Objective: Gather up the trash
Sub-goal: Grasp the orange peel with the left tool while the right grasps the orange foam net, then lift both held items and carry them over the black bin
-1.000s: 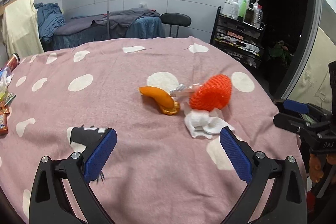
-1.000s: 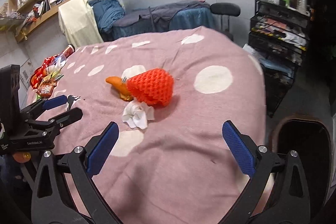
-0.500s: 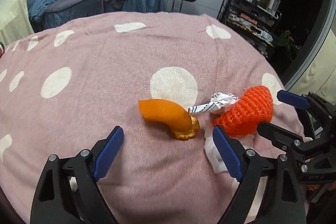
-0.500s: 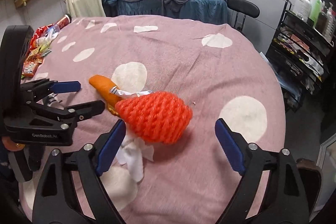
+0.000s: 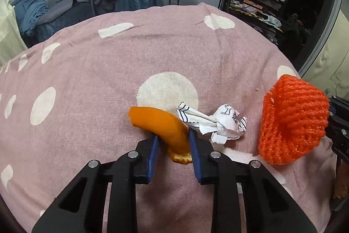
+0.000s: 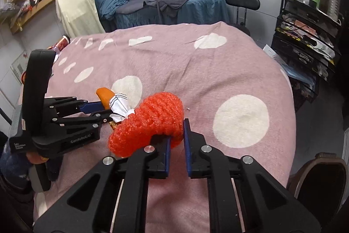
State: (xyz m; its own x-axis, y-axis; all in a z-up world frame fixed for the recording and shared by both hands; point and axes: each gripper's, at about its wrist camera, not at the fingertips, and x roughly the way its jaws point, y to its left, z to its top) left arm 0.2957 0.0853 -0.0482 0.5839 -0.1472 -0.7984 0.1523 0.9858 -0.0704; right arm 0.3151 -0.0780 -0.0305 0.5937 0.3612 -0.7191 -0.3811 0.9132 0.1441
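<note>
Left gripper (image 5: 173, 145) first, from its own camera. Just been closing, now narrow, with the peel (image 5: 161, 123) pinched between the blue pads (image 5: 153, 152). Peel lying on the cloth (image 5: 98, 62), curved, far end poking out past the tips. Just beside it on the right, touching, a crumpled wrapper (image 5: 220, 123). Further right, a red net (image 5: 292, 121), with a bit of white tissue (image 5: 237, 154) on the cloth between wrapper and net.

Now the right camera. Right gripper (image 6: 176, 141) also just been closing, now almost fully shut, nipping the near edge of the net between its pads. Rest of the net bulging up and off to the left, close to the left gripper's tips. Wrapper and peel tucked behind it.

Step in hand, by the look of it: the grab, two bits of trash at once, one in each hand. Neither lifted off the cloth yet.

Next, most likely: lift both straight up, slowly, keeping the squeeze. Careful with the net, held only by an edge and squashy, so easy to lose. Then off to a bin, though none plainly in sight. Wrapper and tissue left to fetch.
</note>
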